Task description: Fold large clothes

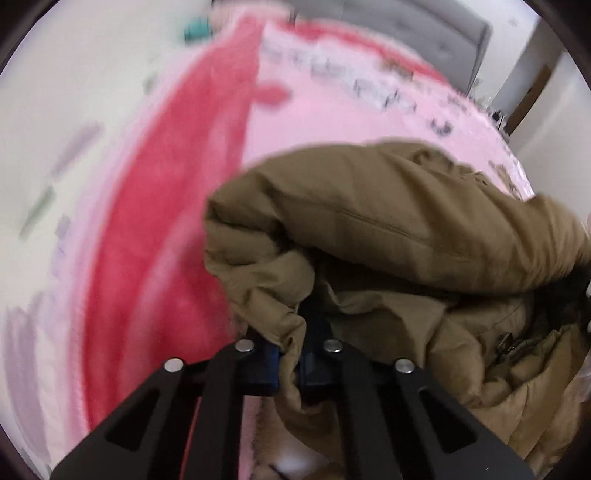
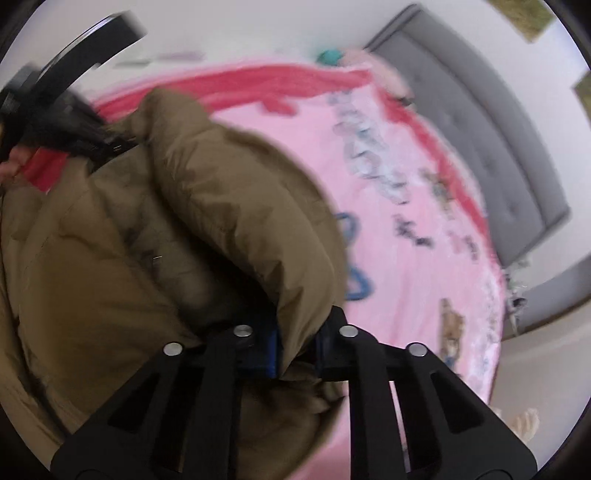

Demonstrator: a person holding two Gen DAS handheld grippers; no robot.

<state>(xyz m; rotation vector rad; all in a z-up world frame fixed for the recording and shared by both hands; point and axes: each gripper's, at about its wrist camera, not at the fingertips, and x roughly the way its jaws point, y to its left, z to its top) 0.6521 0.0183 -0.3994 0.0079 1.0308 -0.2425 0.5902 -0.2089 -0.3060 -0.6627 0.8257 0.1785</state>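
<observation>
I am working in a bedroom of a home. A bed point(image 2: 424, 258) fills most of my view, spread with a pink printed cover point(image 1: 332, 122) edged by a red blanket point(image 1: 177, 206). Behind it stands a grey padded, tufted headboard point(image 2: 480, 147) against plain pale walls point(image 2: 258, 29), and a wooden door point(image 1: 532, 96) shows at one corner.

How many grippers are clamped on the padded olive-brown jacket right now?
2. Left gripper pinches a fold of the padded olive-brown jacket at its near edge; right gripper clamps another fold.
</observation>
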